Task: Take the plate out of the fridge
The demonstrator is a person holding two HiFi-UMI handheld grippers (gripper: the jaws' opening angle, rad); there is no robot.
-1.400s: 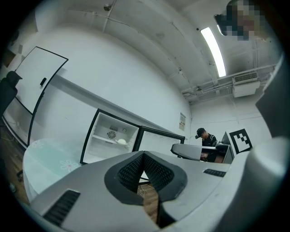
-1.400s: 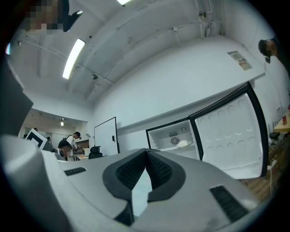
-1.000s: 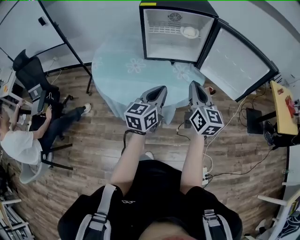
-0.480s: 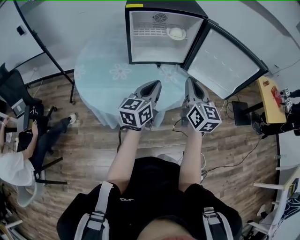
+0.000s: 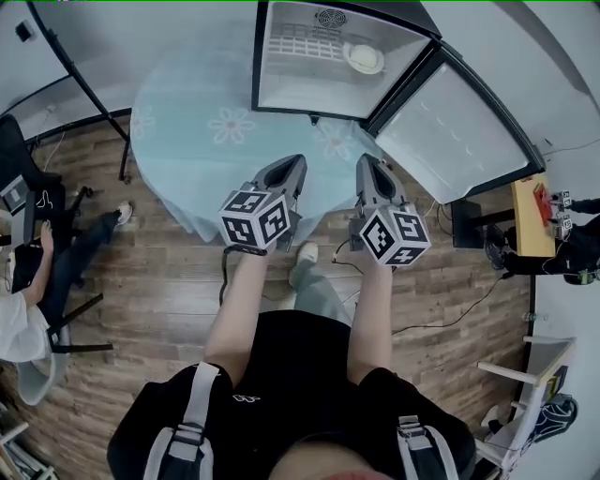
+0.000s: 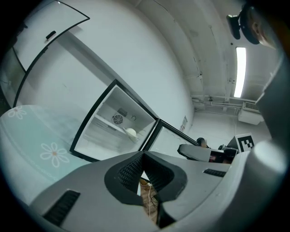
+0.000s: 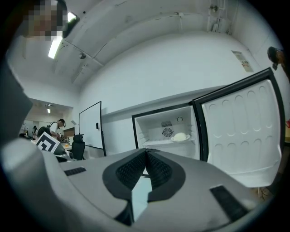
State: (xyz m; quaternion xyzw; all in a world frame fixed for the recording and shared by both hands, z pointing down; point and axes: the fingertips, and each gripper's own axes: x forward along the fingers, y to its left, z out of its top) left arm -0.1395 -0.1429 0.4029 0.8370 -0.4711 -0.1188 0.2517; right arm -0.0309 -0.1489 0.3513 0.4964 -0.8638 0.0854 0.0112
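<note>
A small black fridge (image 5: 281, 19) stands on a round table with its door (image 5: 457, 131) swung wide to the right. On its wire shelf, at the right, sits a white plate (image 5: 364, 58) with a pale round thing on it; the plate (image 6: 131, 132) also shows in the left gripper view and the plate (image 7: 181, 137) in the right gripper view. My left gripper (image 5: 289, 169) and right gripper (image 5: 367, 169) hang side by side over the table's near edge, well short of the fridge. Both are shut and hold nothing.
The round table (image 5: 197, 141) wears a pale blue cloth with flower prints. A person (image 5: 19, 309) sits at the far left by a black chair (image 5: 19, 178). Cables (image 5: 459, 309) trail over the wooden floor at the right, near a yellow table (image 5: 530, 211).
The fridge and table have drawn closer and shifted toward the top of the head view. Both grippers have kept their side-by-side pose and stayed shut.
</note>
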